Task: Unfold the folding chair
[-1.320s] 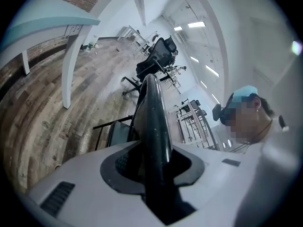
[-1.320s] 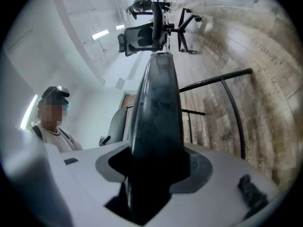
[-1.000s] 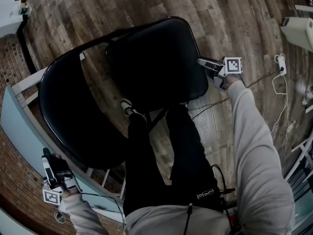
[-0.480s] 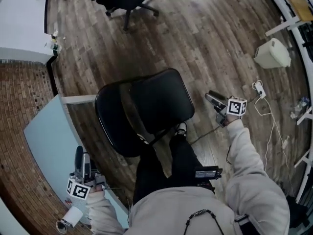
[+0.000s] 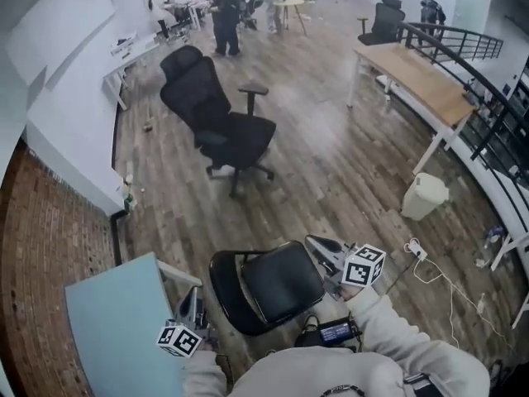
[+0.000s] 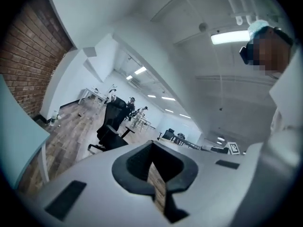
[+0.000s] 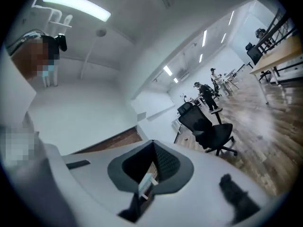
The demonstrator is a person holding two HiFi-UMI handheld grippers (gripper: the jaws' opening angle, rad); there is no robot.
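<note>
The black folding chair (image 5: 279, 284) stands opened on the wood floor at the bottom of the head view, its seat flat and its backrest loop to the left. My left gripper (image 5: 191, 299) hangs left of the chair beside a light blue panel, clear of the chair, jaws shut on nothing. My right gripper (image 5: 317, 244) hovers just above the seat's right edge without gripping it, also shut and empty. In the left gripper view the left gripper (image 6: 152, 150) points level across the room. The right gripper (image 7: 152, 148) in its own view does the same.
A black office chair (image 5: 220, 124) stands farther out. The light blue panel (image 5: 114, 321) and a brick wall (image 5: 41, 255) lie to the left. At the right are a wooden desk (image 5: 415, 83), a white bin (image 5: 424, 195) and a power strip with cables (image 5: 413, 250). People (image 5: 223, 11) stand at the far end.
The head view has swung up from looking straight down on the chair to looking across the room. Both grippers rose and their jaws closed. The chair stands alone.
</note>
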